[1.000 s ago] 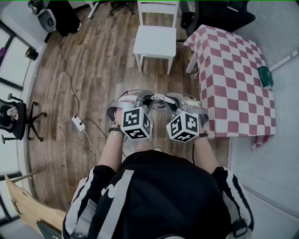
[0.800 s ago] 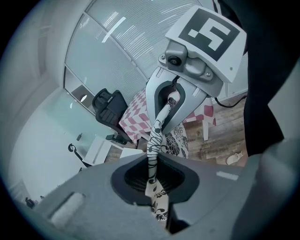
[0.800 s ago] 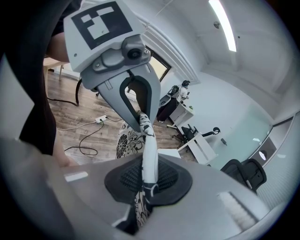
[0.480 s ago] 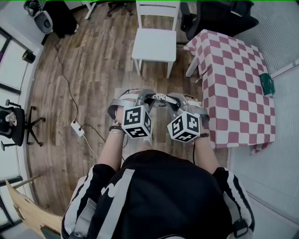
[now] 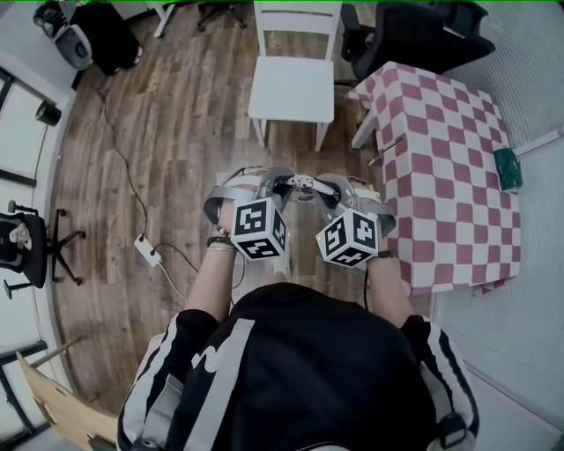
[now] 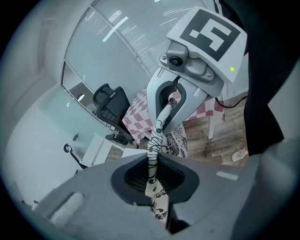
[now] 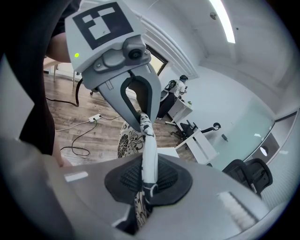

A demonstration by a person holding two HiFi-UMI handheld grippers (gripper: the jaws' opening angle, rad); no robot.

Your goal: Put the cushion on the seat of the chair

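Cushion, black-and-white patterned fabric (image 6: 153, 140): your left gripper (image 6: 152, 177) and right gripper (image 7: 146, 182) jaws each clamp its edge, keeping it spread for the white wooden chair (image 5: 291, 84), upper centre.

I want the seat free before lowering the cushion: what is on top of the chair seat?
Nothing: the white chair seat is bare. Only its rear edge, at the backrest, is hidden.

Checkered table (image 5: 449, 163); power strip (image 5: 148, 252) on wood floor (image 5: 181, 132).

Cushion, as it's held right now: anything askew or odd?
Nothing stands out. The left gripper and right gripper each pinch the cushion by its edge; the chair seat ahead is bare.
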